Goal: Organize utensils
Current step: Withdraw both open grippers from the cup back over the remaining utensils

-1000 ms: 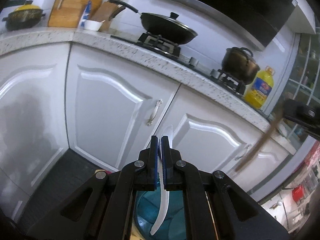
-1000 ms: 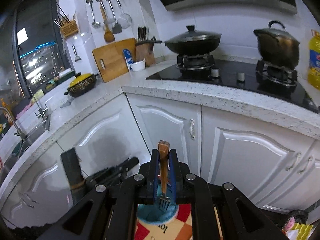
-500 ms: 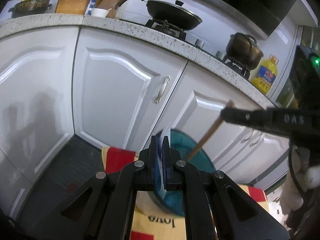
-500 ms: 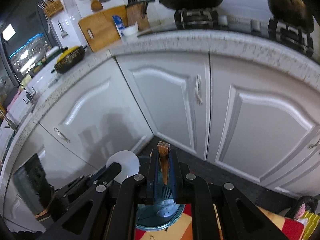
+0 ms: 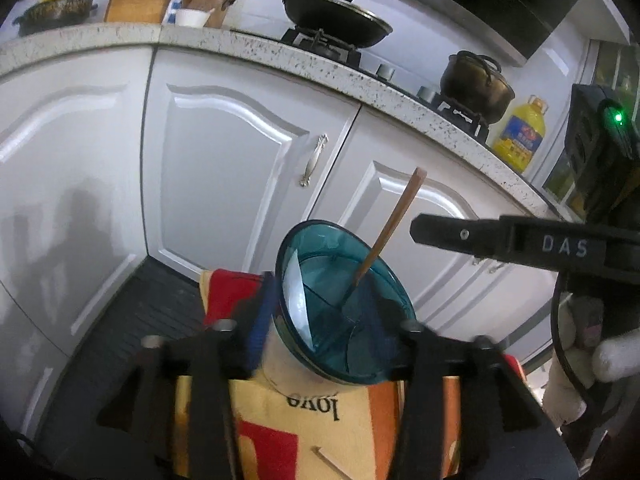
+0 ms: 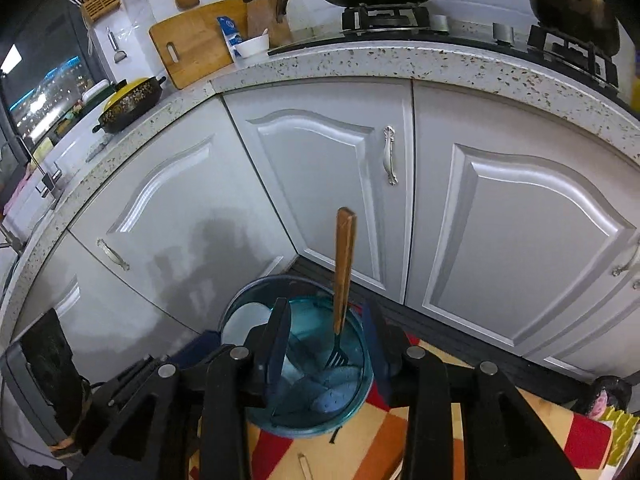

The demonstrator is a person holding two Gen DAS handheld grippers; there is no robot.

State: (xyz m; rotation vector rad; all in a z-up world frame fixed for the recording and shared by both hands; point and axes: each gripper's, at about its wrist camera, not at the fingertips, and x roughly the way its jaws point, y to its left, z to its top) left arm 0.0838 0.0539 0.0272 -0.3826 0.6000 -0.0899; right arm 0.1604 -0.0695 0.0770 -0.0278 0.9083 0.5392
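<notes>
Fork [image 6: 344, 272] stands tines-down in teal holder [image 6: 256, 308], wooden handle up: light, stiff, best pinched mid-handle. Left gripper [image 5: 332, 320] and right gripper [image 6: 328, 336] both spread wide, empty.

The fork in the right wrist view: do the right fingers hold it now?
No, the fork stands free in the blue holder, and the right gripper is open on either side of it.

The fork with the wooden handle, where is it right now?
The fork stands tines-down inside the blue holder, handle up, between the open right gripper fingers. In the left wrist view it leans in the holder's right part.
</notes>
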